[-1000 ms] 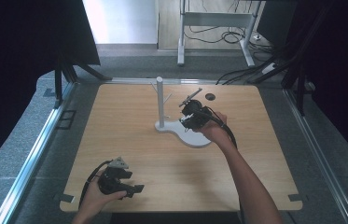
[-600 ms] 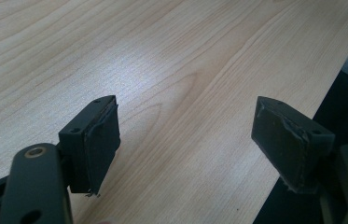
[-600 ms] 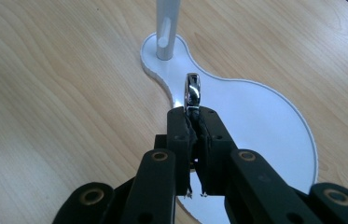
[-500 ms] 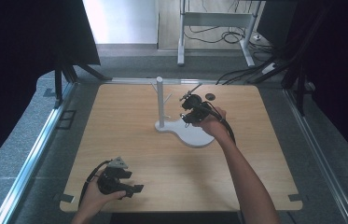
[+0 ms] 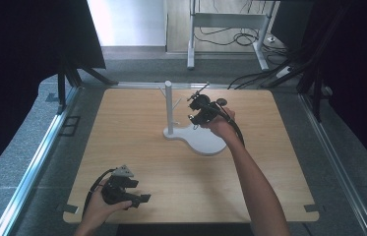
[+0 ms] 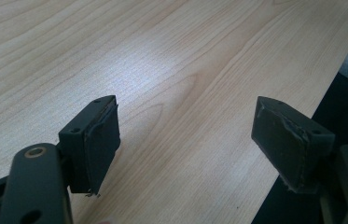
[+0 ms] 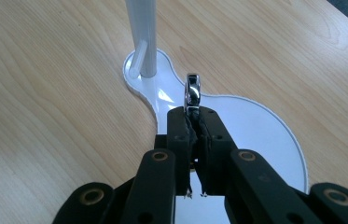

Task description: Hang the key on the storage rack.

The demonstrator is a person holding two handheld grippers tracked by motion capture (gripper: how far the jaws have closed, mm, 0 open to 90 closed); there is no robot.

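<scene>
The right claw (image 7: 193,122) pinches a silver ring (image 7: 192,91) above the white stand's base (image 7: 260,126); its peg (image 7: 138,59) lies just beyond, far-left. The left claw (image 6: 185,140) rests spread near the surface (image 5: 122,128) edge.

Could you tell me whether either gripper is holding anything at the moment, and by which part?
The right gripper pinches a shiny metal ring by its lower edge; the rest stands above the shut jaws. The left gripper is open and holds nothing.
</scene>
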